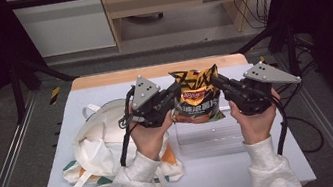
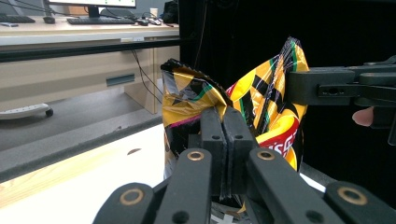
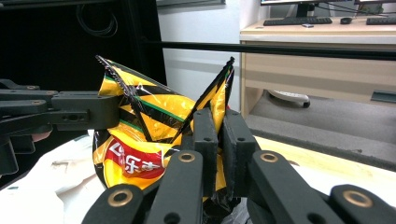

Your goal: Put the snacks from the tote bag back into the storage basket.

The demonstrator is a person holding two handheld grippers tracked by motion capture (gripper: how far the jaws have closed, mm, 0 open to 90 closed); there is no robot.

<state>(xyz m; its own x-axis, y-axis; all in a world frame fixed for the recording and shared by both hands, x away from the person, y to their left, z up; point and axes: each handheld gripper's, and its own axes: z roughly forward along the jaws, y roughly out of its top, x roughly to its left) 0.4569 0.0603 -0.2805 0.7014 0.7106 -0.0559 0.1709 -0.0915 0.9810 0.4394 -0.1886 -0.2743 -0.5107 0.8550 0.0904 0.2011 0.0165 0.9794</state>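
Observation:
A yellow, black and red chip bag hangs above the table, held between both grippers. My left gripper is shut on the bag's left edge, and my right gripper is shut on its right edge. In the left gripper view the jaws pinch the foil of the bag, with the other gripper clamping the far side. In the right gripper view the jaws pinch a crumpled corner of the bag, and the left gripper grips the opposite side.
A white cloth tote bag with loose straps lies on the left of the white table. A clear plastic box stands right under the chip bag. Black frame posts rise at both sides, and a bar crosses the back.

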